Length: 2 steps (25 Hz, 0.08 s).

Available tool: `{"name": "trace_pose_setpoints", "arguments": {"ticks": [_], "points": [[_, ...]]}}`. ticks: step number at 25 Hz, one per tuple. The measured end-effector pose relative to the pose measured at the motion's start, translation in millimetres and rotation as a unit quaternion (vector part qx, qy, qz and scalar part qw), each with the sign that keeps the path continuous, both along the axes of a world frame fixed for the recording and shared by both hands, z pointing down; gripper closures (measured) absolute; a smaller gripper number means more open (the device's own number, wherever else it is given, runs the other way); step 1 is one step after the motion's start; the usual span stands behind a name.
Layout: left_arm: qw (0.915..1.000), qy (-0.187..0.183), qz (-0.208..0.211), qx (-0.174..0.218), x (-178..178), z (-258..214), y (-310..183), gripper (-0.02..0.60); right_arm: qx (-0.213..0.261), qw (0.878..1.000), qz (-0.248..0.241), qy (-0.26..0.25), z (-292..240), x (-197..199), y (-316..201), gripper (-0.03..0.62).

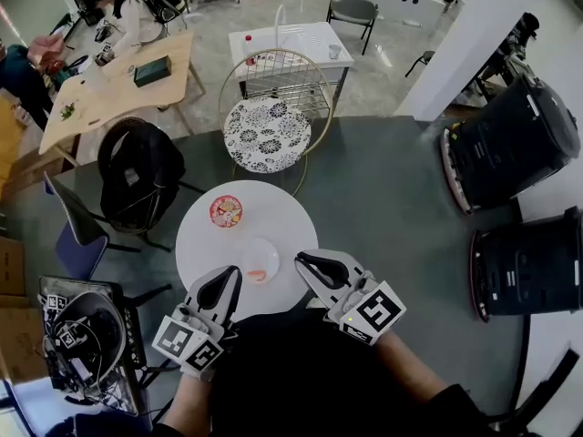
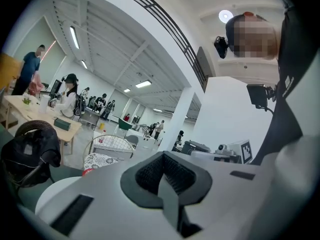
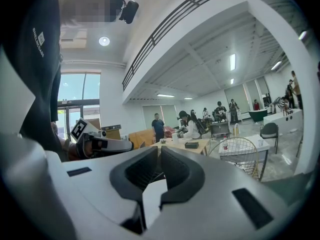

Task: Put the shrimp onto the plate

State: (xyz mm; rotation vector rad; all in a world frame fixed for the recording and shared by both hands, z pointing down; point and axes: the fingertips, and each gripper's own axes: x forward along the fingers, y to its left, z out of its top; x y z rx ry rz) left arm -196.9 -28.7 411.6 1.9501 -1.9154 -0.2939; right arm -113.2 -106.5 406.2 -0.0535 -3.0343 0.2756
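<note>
A small orange shrimp (image 1: 258, 274) lies on the near part of a small white plate (image 1: 262, 255), on the round white table (image 1: 200, 244). My left gripper (image 1: 234, 273) is held just left of the shrimp at the table's near edge, jaws shut and empty. My right gripper (image 1: 301, 261) is a little to the plate's right, also shut with nothing in it. In the left gripper view the closed pads (image 2: 161, 170) point out over the room; the shrimp is hidden there. The right gripper view shows its closed pads (image 3: 157, 154) and the left gripper (image 3: 97, 145) beyond them.
A round red-lidded container (image 1: 226, 211) stands at the table's far side. Behind the table is a wire chair with a patterned cushion (image 1: 266, 133). A black backpack (image 1: 138, 173) sits on a chair to the left. Two black bins (image 1: 515, 144) stand at the right.
</note>
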Motion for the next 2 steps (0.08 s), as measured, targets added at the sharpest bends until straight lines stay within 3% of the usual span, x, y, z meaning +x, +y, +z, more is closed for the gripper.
{"name": "trace_pose_setpoints", "arguments": {"ticks": [2], "points": [[1.0, -0.001, -0.004, -0.003, -0.4, 1.2, -0.1, 0.575, 0.0, 1.0, 0.001, -0.001, -0.6, 1.1, -0.5, 0.563]]}}
